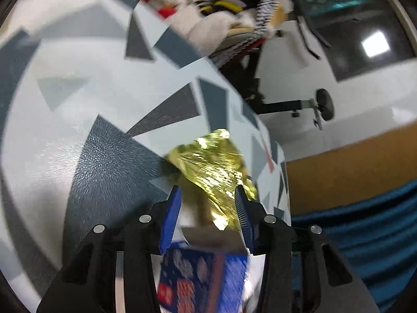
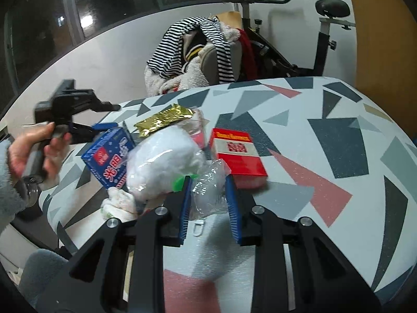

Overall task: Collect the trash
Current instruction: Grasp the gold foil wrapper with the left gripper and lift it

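My left gripper (image 1: 207,191) holds a blue printed box (image 1: 200,276) between its blue fingers; a gold foil wrapper (image 1: 208,161) lies just ahead on the patterned table (image 1: 78,78). In the right wrist view the left gripper (image 2: 104,127) grips that blue box (image 2: 109,156) beside the gold wrapper (image 2: 163,122). My right gripper (image 2: 208,180) is shut on a clear plastic bag (image 2: 206,193) with white stuffing (image 2: 161,161) inside. A red and white box (image 2: 235,154) lies flat just right of the bag. A crumpled white tissue (image 2: 120,203) sits at the table's near left edge.
A chair piled with striped and fleece clothes (image 2: 198,52) stands behind the table. An exercise bike (image 2: 299,34) is at the back right. The table edge (image 2: 60,208) runs close on the left. A blue fabric (image 1: 365,229) hangs right of the table in the left wrist view.
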A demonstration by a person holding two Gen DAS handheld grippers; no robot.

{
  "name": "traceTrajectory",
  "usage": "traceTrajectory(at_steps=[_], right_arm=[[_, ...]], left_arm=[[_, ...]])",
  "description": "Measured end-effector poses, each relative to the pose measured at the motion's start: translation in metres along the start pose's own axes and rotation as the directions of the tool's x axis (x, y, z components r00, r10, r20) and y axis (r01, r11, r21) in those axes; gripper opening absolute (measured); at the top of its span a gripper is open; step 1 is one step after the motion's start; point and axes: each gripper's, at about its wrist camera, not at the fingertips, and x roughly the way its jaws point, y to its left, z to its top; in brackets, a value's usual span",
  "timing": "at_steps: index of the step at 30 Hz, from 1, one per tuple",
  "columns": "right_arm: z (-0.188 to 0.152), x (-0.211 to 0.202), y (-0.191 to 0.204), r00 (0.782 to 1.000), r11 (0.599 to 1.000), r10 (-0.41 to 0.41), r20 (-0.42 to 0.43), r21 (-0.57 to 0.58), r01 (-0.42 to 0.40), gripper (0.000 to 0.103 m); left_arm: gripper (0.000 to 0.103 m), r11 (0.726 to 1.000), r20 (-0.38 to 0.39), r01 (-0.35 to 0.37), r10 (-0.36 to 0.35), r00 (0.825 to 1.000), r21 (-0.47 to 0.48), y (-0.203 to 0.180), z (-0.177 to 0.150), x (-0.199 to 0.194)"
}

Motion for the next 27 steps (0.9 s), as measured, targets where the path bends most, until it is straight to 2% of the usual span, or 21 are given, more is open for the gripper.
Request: traceTrajectory(at_steps=[6,8,10,13,16,20,23,27], right_arm=[[-0.001,0.003,-0.002,1.0,1.0,-0.012,-0.009,-0.019,0.012,0.029],[-0.001,0.003,-0.002,1.0,1.0,-0.018,-0.012,-0.023,0.018,0.029],[-0.001,0.002,-0.004,1.0,1.0,-0.022,-0.016,-0.016,0.021,0.029],[-0.001,0.0,-0.004,1.0,1.0,-0.021,-0.016,-0.006,0.021,0.029],[0.0,-0.004,0.0,1.0,1.0,-0.015,-0.009,-0.003,0.015,0.029],[0.001,-0.014,0.01,1.0,1.0,-0.009,0.006,-0.019,0.009,0.029],[0.002,-0.025,0.017,1.0,1.0,-0.002,0.02,-0.027,0.002,0.029],[0.001,-0.041,0.026,0.999,1.0,0.011,0.036,-0.029,-0.01,0.029]], left_arm=[[0.041,0.999,-0.077,0.04,-0.042,0.996,-0.024,0.016,0.016,0.04],[0.022,0.999,-0.086,0.031,-0.033,0.996,-0.017,0.016,0.019,0.046],[0.014,0.999,-0.079,0.048,-0.048,0.996,0.002,0.012,0.02,0.046],[0.009,0.996,-0.062,0.05,-0.045,0.997,0.069,-0.002,0.021,0.036],[0.007,0.99,-0.006,0.019,-0.019,1.0,0.136,-0.017,0.02,0.014],[0.005,0.968,0.077,0.001,-0.021,0.997,0.25,-0.047,0.011,-0.028],[0.005,0.935,0.133,-0.042,-0.006,0.991,0.353,-0.075,-0.006,-0.061],[0.005,0.884,0.195,-0.073,-0.02,0.981,0.462,-0.108,-0.038,-0.104]])
